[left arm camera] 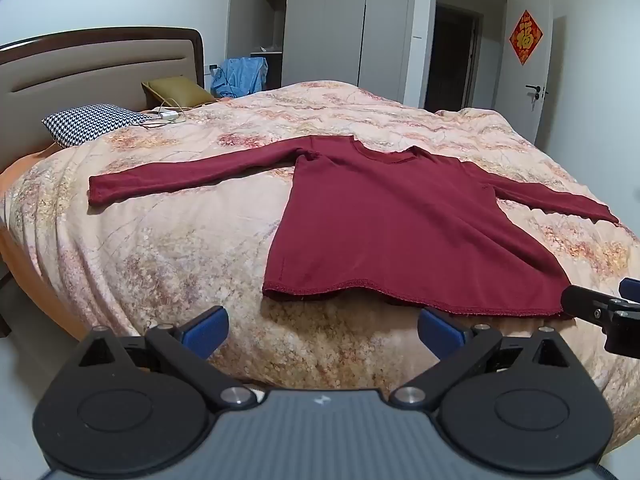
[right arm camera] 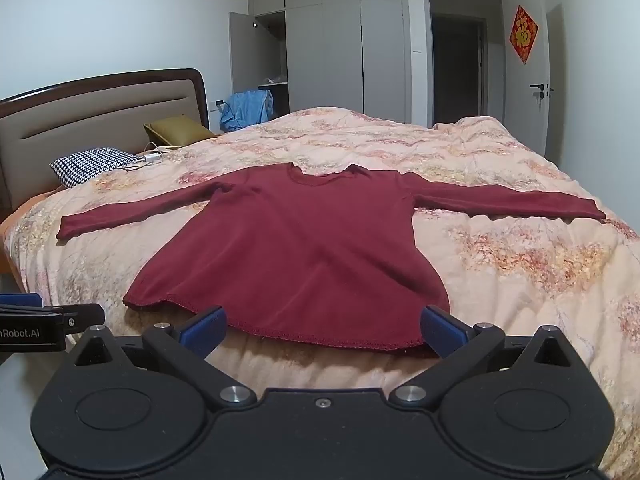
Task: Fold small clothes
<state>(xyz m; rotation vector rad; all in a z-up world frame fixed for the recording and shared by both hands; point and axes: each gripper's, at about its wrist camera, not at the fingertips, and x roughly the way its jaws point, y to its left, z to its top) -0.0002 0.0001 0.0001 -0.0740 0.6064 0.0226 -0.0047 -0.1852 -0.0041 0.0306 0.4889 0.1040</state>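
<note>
A dark red long-sleeved shirt (left arm camera: 408, 224) lies flat on the bed, both sleeves spread out, its hem toward me. It also shows in the right wrist view (right arm camera: 296, 256). My left gripper (left arm camera: 322, 330) is open and empty, just short of the hem's left part. My right gripper (right arm camera: 322, 330) is open and empty, with its blue pads at the hem's right part. The right gripper's tip shows in the left wrist view (left arm camera: 600, 308) by the hem's right corner. The left gripper shows in the right wrist view (right arm camera: 48, 320) left of the hem.
The bed has a floral peach quilt (left arm camera: 200, 248). A houndstooth pillow (left arm camera: 92, 122), an olive pillow (left arm camera: 178, 90) and a white charger with cable (left arm camera: 168, 116) lie by the headboard (left arm camera: 80, 68). Wardrobes, blue cloth (left arm camera: 240, 76) and a doorway stand behind.
</note>
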